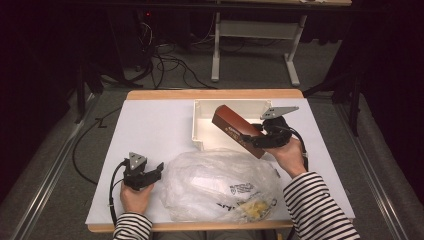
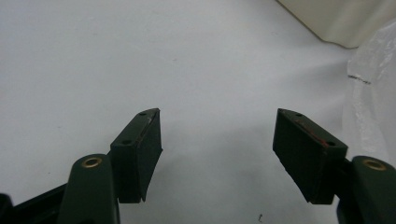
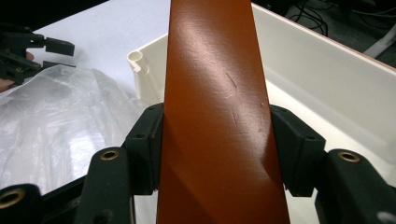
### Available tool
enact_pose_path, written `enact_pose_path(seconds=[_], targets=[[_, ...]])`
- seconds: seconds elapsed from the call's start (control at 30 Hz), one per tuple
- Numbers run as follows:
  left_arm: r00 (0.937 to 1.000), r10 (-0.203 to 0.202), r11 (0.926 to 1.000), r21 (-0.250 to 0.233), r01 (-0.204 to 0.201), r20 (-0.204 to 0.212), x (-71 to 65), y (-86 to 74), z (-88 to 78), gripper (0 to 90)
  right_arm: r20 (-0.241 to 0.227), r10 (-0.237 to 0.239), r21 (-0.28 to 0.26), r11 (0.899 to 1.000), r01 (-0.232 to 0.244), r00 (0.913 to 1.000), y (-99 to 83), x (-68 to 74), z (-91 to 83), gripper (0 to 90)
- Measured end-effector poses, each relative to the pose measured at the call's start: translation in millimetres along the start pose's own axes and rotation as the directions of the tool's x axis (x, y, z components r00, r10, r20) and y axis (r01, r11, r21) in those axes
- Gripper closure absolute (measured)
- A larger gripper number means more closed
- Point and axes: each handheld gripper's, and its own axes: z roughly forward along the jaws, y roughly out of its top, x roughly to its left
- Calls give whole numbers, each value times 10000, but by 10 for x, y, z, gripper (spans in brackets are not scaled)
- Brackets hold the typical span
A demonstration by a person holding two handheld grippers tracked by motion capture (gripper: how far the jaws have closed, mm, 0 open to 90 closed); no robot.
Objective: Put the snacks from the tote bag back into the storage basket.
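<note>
A long reddish-brown box [image 1: 235,129] is held tilted over the near rim of a white bin [image 1: 200,127], with my right gripper [image 1: 264,135] shut on it. In the right gripper view the brown box [image 3: 212,112] runs up between both pads [image 3: 148,144], above the white bin [image 3: 322,79]. My left gripper [image 1: 152,173] rests low on the white table top at the near left, open with nothing between its jaws. Its pads [image 2: 142,151] stand wide apart over the bare white surface. A crumpled clear plastic bag [image 1: 220,185] lies between the two hands.
The white table sheet [image 1: 150,130] has free room on its left half. The plastic bag's edge [image 2: 371,93] is close on the right of the left gripper. Cables and a white frame leg [image 1: 216,47] are on the floor beyond the table.
</note>
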Motion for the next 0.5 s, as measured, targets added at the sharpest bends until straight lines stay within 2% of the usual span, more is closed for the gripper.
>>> enact_pose_path(seconds=[0.23, 0.5], targets=[[10000, 22, 10000, 20, -22, -20, -1, 1, 0, 332, 82, -5, 25, 10000, 5, 10000, 47, -58, 62, 429], [10000, 12, 10000, 64, -12, 7, 1, 3, 2, 332, 269, 142, 291, 9995, -150, 9995, 53, -148, 179, 429]])
